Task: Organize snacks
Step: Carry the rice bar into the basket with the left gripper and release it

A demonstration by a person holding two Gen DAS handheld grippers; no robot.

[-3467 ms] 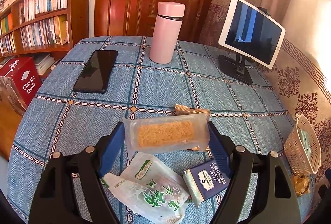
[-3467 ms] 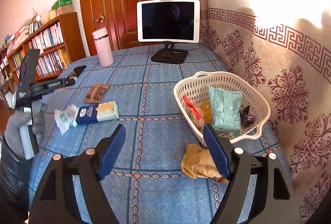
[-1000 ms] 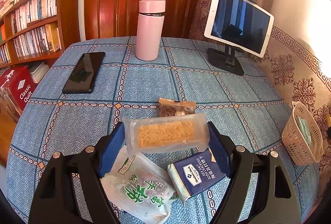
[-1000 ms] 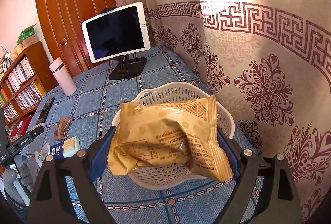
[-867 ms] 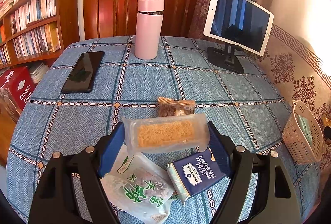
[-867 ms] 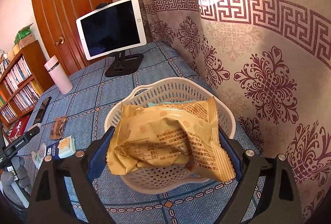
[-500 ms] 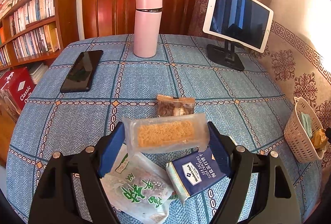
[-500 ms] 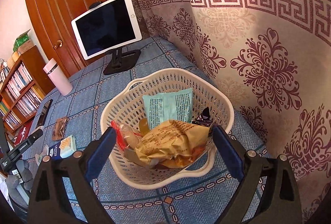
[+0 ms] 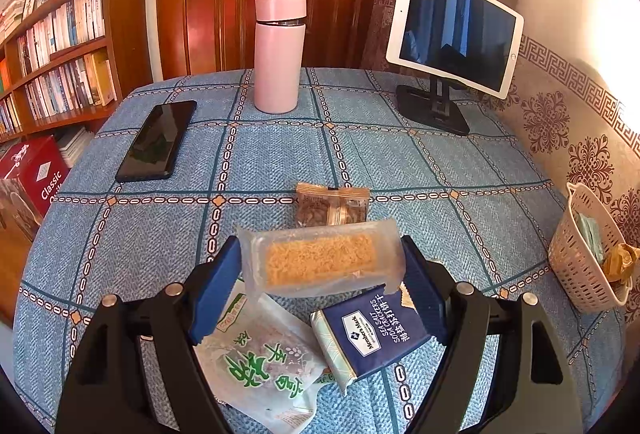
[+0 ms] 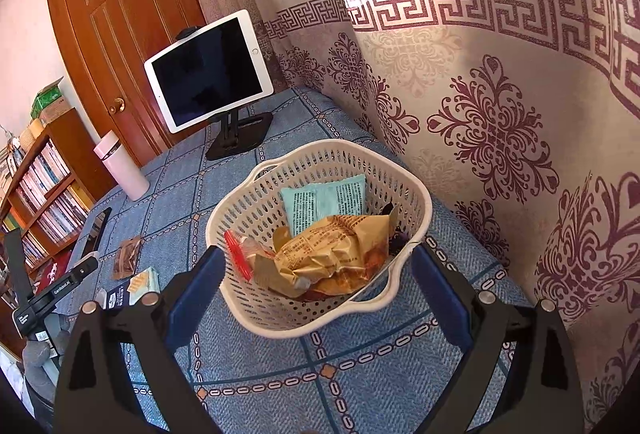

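My left gripper is shut on a clear packet of golden crispy snack, held above the table. Under it lie a green-lettered white packet, a navy soda cracker pack and a small brown packet. My right gripper stands open just above the near rim of the white basket. In the basket lie a crumpled yellow-brown bag, a teal packet and a red-trimmed packet. The basket also shows at the left wrist view's right edge.
A pink flask, a black phone and a tablet on a stand occupy the far half of the blue checked table. A patterned wall rises right behind the basket. A bookshelf stands left.
The right gripper opened and the yellow-brown bag dropped from it into the basket. The right view has since shifted slightly and rolled. The left gripper keeps the crispy snack packet nearly still.
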